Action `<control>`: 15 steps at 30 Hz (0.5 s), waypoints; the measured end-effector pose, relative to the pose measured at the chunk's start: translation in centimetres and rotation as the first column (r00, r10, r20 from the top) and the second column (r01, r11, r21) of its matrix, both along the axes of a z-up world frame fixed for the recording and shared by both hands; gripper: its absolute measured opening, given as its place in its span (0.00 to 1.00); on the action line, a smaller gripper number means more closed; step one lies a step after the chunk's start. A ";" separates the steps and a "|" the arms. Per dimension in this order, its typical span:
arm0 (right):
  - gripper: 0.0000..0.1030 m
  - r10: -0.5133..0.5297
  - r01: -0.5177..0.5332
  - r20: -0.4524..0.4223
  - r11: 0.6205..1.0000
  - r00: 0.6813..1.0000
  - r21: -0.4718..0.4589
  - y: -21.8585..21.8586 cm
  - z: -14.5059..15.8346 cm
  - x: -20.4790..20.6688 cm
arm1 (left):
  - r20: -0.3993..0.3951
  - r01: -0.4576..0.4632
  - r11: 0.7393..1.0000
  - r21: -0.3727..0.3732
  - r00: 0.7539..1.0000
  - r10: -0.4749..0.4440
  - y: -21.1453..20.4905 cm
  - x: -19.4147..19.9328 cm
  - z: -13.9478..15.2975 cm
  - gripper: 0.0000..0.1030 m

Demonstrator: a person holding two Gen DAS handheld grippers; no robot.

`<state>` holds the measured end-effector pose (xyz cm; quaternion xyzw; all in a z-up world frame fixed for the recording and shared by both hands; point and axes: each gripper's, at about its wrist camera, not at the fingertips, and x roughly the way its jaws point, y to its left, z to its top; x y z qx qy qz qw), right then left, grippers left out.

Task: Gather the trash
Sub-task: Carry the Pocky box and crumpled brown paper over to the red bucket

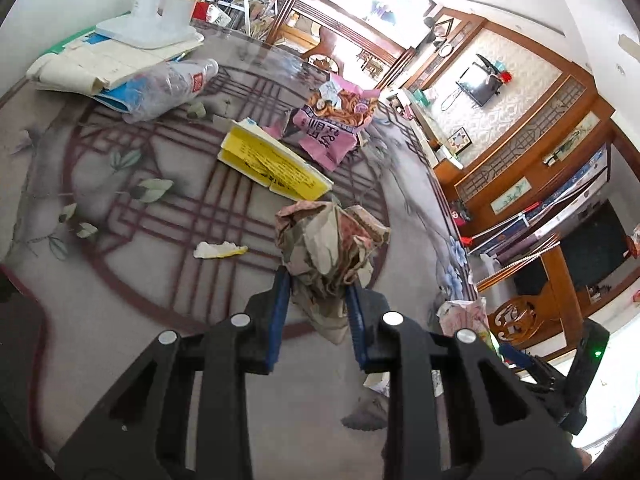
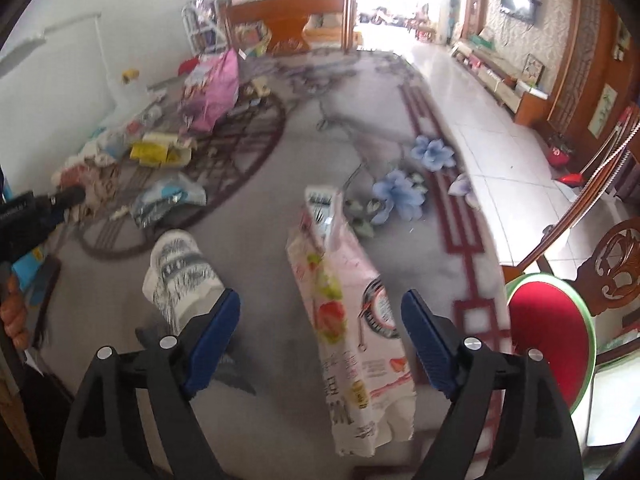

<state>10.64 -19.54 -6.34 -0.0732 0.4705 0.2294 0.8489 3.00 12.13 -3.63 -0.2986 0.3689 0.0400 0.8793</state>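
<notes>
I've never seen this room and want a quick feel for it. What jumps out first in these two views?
The crumpled brown paper wad clamped in the left claw dominates the left view, with a yellow flattened box and a pink snack bag on the patterned rug beyond. In the right view, a pink-and-white package stands between the open right claw's fingers, untouched.

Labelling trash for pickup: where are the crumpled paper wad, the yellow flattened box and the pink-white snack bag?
crumpled paper wad (image 1: 332,248), left wrist view, its middle
yellow flattened box (image 1: 276,162), left wrist view, printed face
pink-white snack bag (image 2: 352,320), right wrist view, printed front
</notes>
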 end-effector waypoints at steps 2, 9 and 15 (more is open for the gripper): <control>0.77 0.002 -0.002 -0.018 1.000 1.000 -0.012 0.1 -0.4 0.0 | -0.001 0.004 1.000 -0.003 1.000 -0.004 -0.1 0.1 -0.1 0.26; 0.75 -0.010 0.010 -0.060 1.000 0.998 -0.012 0.0 -0.9 0.1 | -0.010 0.017 1.000 -0.007 1.000 -0.017 -0.5 0.2 -0.5 0.26; 0.41 0.000 -0.002 -0.086 1.000 0.996 -0.022 0.3 -1.3 0.2 | -0.017 0.027 1.000 -0.009 0.999 -0.027 -0.7 0.7 -0.7 0.26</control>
